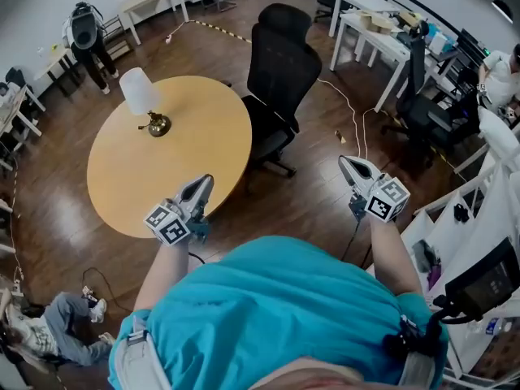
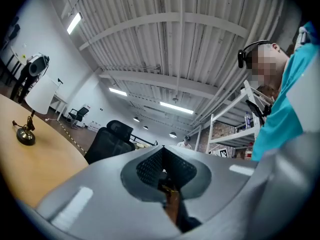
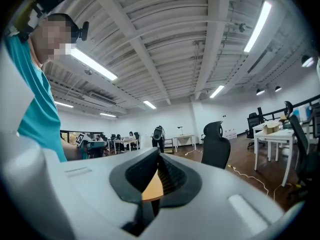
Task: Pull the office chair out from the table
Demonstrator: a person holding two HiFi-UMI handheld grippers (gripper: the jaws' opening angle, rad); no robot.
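The black office chair (image 1: 280, 80) stands at the far right edge of the round wooden table (image 1: 187, 165), its seat toward the tabletop. In the left gripper view the office chair (image 2: 111, 141) shows past the table (image 2: 35, 159); the right gripper view has the office chair (image 3: 216, 151) right of centre. My left gripper (image 1: 206, 182) hovers over the table's near edge, shut and empty. My right gripper (image 1: 344, 163) hangs over the floor to the chair's near right, also shut and empty. Both are well short of the chair. The left gripper (image 2: 162, 150) and right gripper (image 3: 159, 156) jaws meet.
A white-shaded lamp (image 1: 140, 94) stands on the table. White desks (image 1: 370, 31) and another black chair (image 1: 418, 96) fill the right side. A white cable (image 1: 355, 114) runs over the wooden floor. A person (image 1: 88, 39) stands at far left; another (image 1: 57, 331) sits on the floor.
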